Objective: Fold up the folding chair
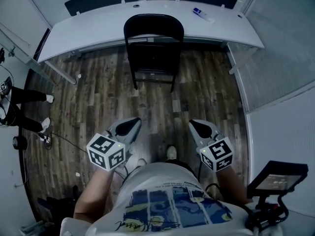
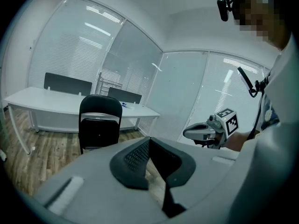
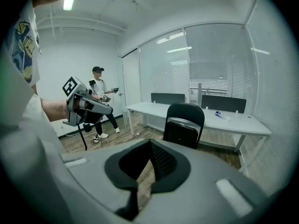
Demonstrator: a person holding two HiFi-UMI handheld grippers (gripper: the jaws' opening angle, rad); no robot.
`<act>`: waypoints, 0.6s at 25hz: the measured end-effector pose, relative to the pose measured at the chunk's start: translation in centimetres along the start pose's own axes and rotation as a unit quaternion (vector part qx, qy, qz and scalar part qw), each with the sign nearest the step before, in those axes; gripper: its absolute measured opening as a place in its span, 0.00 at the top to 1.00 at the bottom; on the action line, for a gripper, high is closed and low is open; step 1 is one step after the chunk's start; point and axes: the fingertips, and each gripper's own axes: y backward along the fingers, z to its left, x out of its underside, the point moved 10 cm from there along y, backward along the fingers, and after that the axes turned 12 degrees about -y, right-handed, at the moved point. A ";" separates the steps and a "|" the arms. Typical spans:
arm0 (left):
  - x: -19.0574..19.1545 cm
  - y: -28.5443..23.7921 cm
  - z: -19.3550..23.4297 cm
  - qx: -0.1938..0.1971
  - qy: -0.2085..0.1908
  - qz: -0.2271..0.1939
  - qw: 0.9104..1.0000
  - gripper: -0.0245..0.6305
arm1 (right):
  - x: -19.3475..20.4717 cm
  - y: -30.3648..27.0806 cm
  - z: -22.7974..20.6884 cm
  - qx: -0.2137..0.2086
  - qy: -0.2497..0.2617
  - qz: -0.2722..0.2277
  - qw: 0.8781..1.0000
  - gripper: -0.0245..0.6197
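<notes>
A black folding chair (image 1: 153, 48) stands on its legs on the wood floor, just in front of the white desk (image 1: 98, 28). In both gripper views, the chair (image 2: 99, 120) (image 3: 184, 125) shows a round back with a dark seat panel under it that looks tipped up. My left gripper (image 1: 129, 127) (image 2: 149, 141) and my right gripper (image 1: 201, 128) (image 3: 149, 143) are held side by side close to my body. They point at the chair from well short of it. Both are shut with nothing between the jaws. Each shows in the other's view, the right gripper (image 2: 187, 132) and the left gripper (image 3: 111, 110).
A small white and blue bottle (image 1: 203, 14) lies on the desk. Another person (image 1: 19, 107) (image 3: 99, 101) stands at the left by some cables. A black screen on a stand (image 1: 280, 178) sits at my lower right. Glass partitions wall the room on the right.
</notes>
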 end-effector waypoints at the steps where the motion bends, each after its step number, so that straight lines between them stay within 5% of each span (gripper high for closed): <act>1: 0.5 1.2 0.3 0.002 -0.002 0.001 1.000 0.96 | 0.1 -0.2 1.4 0.002 0.002 -0.001 1.000 0.96; 6: 3.5 6.2 1.6 0.013 0.001 0.007 1.000 0.95 | 1.2 -0.5 7.6 0.012 0.010 -0.009 1.000 0.96; 15: 4.5 7.5 1.6 0.047 0.000 0.015 0.999 0.95 | 2.2 -0.3 11.0 0.022 -0.003 -0.012 1.000 0.96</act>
